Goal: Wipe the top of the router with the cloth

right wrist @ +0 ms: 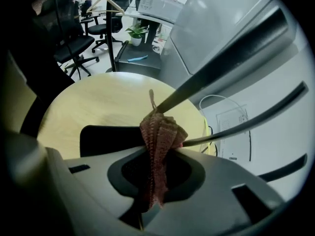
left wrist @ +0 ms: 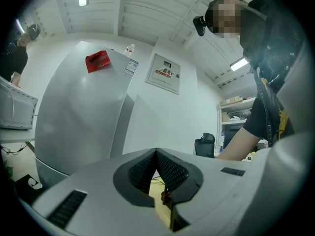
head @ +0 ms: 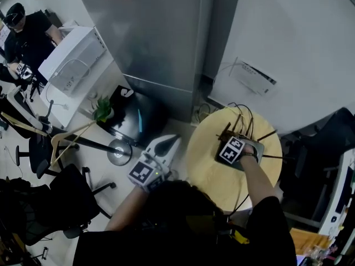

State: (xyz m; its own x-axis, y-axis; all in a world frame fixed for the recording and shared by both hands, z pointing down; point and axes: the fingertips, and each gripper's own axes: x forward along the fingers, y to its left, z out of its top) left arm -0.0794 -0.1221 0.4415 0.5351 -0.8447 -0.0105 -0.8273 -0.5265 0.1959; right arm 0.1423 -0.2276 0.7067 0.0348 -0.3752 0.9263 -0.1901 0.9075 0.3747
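The dark router (head: 259,149) lies on a round yellow table (head: 208,168), its thin antennas (head: 269,134) sticking out. My right gripper (head: 229,144) hovers right over it, shut on a pinkish-red knitted cloth (right wrist: 158,136) that bunches up between the jaws. In the right gripper view the router's black top (right wrist: 106,139) shows just past the cloth, and two antennas (right wrist: 224,58) cross the picture. My left gripper (head: 174,139) is held off the table's left edge; its jaws (left wrist: 156,154) meet at the tips with nothing in them.
A tall grey cabinet (head: 161,37) stands behind the table, beside a white wall with a white box (head: 255,77) and cables. Left of me are a black office chair (head: 72,198), a wooden hanger (head: 66,140), a potted plant (head: 102,110), a white printer (head: 72,57) and a seated person (head: 25,35).
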